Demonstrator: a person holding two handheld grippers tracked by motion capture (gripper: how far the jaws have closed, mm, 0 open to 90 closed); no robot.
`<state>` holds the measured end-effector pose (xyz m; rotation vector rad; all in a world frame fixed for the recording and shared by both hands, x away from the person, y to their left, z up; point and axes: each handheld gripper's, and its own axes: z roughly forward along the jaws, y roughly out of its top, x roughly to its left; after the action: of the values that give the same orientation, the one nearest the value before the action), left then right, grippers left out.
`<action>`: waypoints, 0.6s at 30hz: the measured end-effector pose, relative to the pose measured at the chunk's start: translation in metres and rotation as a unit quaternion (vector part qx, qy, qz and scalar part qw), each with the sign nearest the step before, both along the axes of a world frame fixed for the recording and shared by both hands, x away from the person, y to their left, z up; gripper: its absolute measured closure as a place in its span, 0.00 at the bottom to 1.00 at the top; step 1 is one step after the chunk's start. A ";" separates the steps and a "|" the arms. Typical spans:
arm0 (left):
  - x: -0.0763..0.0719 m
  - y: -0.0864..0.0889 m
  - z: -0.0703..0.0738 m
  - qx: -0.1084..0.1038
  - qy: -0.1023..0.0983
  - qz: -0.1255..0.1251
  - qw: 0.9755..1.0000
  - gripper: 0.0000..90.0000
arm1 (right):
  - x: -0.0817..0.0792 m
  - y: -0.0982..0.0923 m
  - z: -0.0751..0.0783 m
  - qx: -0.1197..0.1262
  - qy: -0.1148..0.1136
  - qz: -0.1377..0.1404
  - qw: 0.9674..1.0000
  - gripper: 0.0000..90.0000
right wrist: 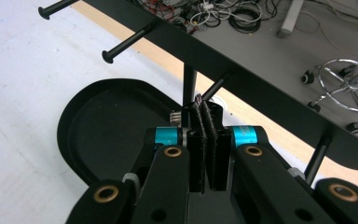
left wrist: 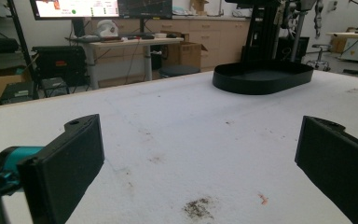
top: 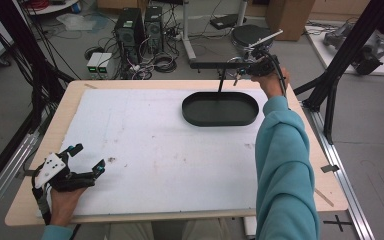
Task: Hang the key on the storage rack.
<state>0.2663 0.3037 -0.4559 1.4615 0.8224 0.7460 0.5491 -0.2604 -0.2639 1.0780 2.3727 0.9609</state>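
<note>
My right claw (right wrist: 204, 109) is squeezed shut, up by the black rack (right wrist: 242, 74) with its pegs; something small and thin may be pinched at the tips, but I cannot tell what it is; the claw hangs over the black tray (right wrist: 81, 116), which sits at the far right of the white mat (top: 145, 145); the rack's post stands in the tray; my left claw (top: 87, 159) rests low at the near left corner of the table (top: 65, 100), jaws wide apart, holding nothing, well away from the tray (left wrist: 261, 81).
</note>
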 end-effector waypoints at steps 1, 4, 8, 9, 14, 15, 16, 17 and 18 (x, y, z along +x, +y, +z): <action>0.000 0.000 0.000 0.000 0.000 0.000 1.000 0.02 | 0.001 0.000 0.000 0.000 -0.003 -0.001 1.000 0.99; 0.000 0.000 0.000 0.000 0.000 0.000 1.000 0.02 | 0.002 0.000 -0.002 0.001 -0.007 -0.003 1.000 0.98; 0.000 0.000 0.000 0.000 -0.001 0.000 1.000 0.02 | 0.003 0.001 -0.003 -0.004 -0.014 -0.010 1.000 0.97; 0.000 0.000 0.000 -0.001 0.000 0.000 1.000 0.02 | 0.003 0.001 -0.003 -0.008 -0.019 -0.015 1.000 0.98; 0.000 0.000 0.000 0.000 0.000 0.000 1.000 0.02 | 0.002 0.001 -0.002 -0.007 -0.041 -0.025 0.999 0.82; 0.000 0.000 0.000 0.000 0.000 0.000 1.000 0.02 | 0.002 0.001 -0.002 -0.007 -0.041 -0.025 0.999 0.82; 0.000 0.000 0.000 0.001 0.000 0.000 1.000 0.02 | 0.001 0.000 -0.001 -0.005 -0.048 -0.034 0.998 0.64; 0.000 0.000 0.000 0.002 -0.001 0.000 1.000 0.02 | -0.001 0.000 0.000 0.001 -0.049 -0.039 0.998 0.56; 0.000 0.000 0.000 0.002 -0.001 0.000 1.000 0.02 | -0.002 -0.001 0.000 0.011 -0.052 -0.036 0.998 0.43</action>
<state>0.2663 0.3035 -0.4559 1.4639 0.8199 0.7485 0.5472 -0.2611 -0.2639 1.0869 2.2309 0.9942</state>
